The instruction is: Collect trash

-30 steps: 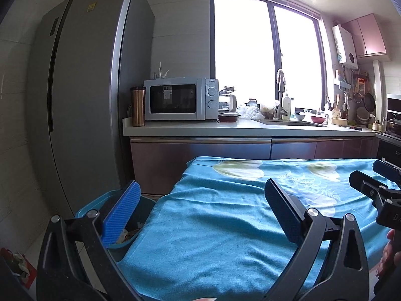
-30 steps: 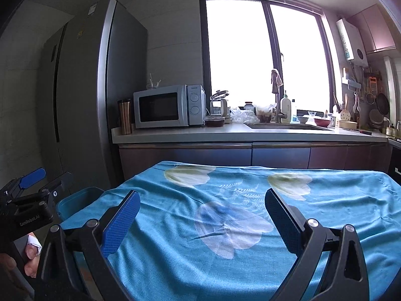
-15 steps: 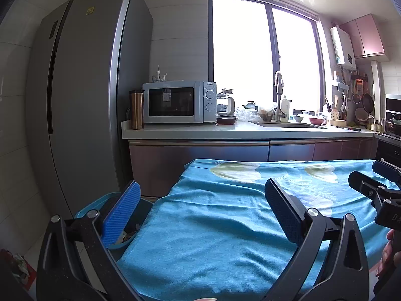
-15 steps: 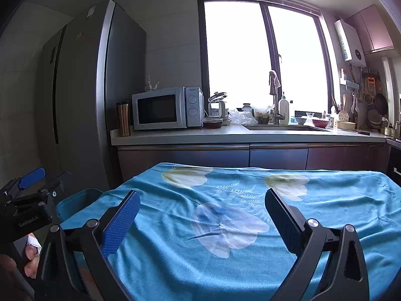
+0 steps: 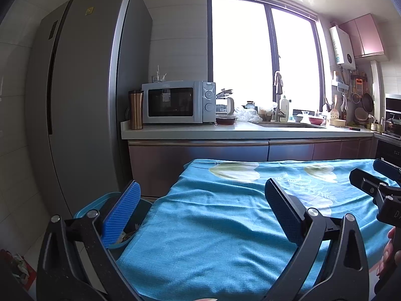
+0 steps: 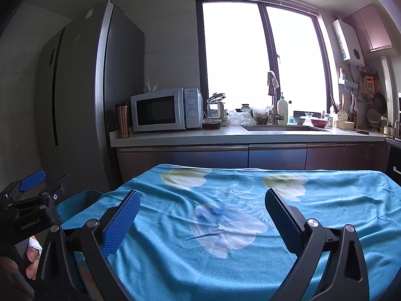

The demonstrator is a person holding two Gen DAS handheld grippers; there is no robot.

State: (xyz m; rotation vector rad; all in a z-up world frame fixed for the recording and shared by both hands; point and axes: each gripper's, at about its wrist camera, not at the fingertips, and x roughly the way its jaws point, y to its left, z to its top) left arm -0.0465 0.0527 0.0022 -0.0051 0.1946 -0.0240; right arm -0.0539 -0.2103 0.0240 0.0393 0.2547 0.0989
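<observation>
Both handheld tools hang level over the bright blue flowered tablecloth (image 6: 225,228), and nothing that looks like rubbish lies on the cloth in either view. What trash I can make out is low on the left side: a blue plastic bin (image 5: 100,202) stands on the floor just off the table's left edge, with scraps showing inside it behind the blue pad, and some crumpled red-and-white litter (image 5: 17,263) lies on the floor farther left, too small to say how it lies. That puts the left gripper (image 5: 200,215) nearer; its left finger already hangs over the bin's mouth. I judge any next pick means turning left and down, away from the table. The right gripper (image 6: 200,215) sits over the middle of the cloth, well apart from the bin. Both tools have their blue-padded jaws spread wide, holding nothing and touching nothing. A hand (image 6: 27,260) grips the left tool's handle.
</observation>
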